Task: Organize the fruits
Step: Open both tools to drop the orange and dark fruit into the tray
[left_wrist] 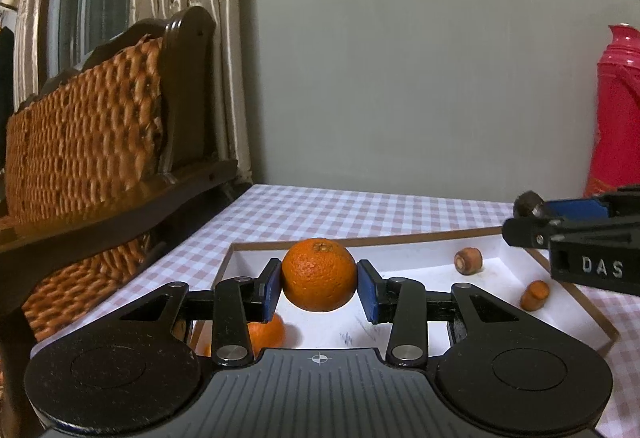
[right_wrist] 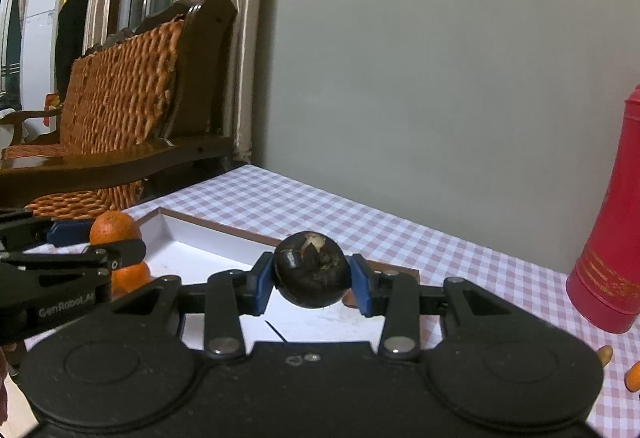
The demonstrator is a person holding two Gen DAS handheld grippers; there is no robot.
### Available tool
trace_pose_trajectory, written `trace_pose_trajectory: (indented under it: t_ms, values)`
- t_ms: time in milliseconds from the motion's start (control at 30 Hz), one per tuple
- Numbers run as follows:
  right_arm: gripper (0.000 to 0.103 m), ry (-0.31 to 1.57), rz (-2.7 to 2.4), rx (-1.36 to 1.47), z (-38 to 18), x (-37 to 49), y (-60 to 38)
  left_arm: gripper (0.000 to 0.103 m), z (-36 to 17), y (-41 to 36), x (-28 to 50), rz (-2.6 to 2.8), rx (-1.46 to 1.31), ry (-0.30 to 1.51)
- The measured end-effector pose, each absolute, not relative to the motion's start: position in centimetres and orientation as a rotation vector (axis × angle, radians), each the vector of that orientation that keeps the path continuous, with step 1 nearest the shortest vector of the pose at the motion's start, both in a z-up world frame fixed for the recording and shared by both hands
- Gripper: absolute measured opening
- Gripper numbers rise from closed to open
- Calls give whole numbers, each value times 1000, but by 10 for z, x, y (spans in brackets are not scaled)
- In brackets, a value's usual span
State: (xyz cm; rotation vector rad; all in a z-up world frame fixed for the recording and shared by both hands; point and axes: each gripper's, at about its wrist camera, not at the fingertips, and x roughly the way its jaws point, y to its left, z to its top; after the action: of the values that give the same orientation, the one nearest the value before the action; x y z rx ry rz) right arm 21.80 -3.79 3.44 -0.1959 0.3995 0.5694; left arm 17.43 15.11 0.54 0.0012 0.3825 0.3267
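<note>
- Left gripper [left_wrist: 319,288] has its blue pads pinched on an orange [left_wrist: 319,275], held up in the air above the white tray [left_wrist: 496,265]. Looks like a solid grip across the fat middle.
- Right gripper [right_wrist: 313,286] is pinching a dark round fruit [right_wrist: 310,270], maybe a mangosteen, also hanging over the tray rather than resting on it.
- Already down in the tray: another orange [left_wrist: 267,334] just below the left pads, plus two small brownish-orange pieces [left_wrist: 468,260] [left_wrist: 535,295] toward the right side.
- My guess is the step now is setting both fruits down, sorted by kind. So the orange should go next to its buddy at the left end, and the dark fruit somewhere with bare floor.
- Tip: lower until the fruit actually touches the tray before letting go, round stuff rolls.
- Keep the two grippers apart, they look fairly close together over the tray in both views.
- Watch the red thermos [right_wrist: 608,238] on the checked tablecloth [right_wrist: 360,222], it's just right of the tray.
</note>
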Motion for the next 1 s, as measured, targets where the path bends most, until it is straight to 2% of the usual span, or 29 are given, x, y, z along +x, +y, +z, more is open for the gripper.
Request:
trace_pose_trajectory:
  t_ms: [400,433,467,500,567,1000]
  values:
    - [34,490,597,-172,15,269,-32,41,-11,181,216,367,-19,457]
    - [37,509,615,-191,12,273,-31,51,-14,183,217,381,-27,464]
    - [66,519,595,-223,9,275,-29,90,-15,183,212,412,-29,439]
    - [98,471,545,-238,9,271,-31,103,-13,179,205,442,-20,392]
    - [97,399,511,-235,10,263,-36,103,-7,174,196,440,5,351]
    - [97,360,480,-196,29,234,-57,103,13,152,157,435,24,279]
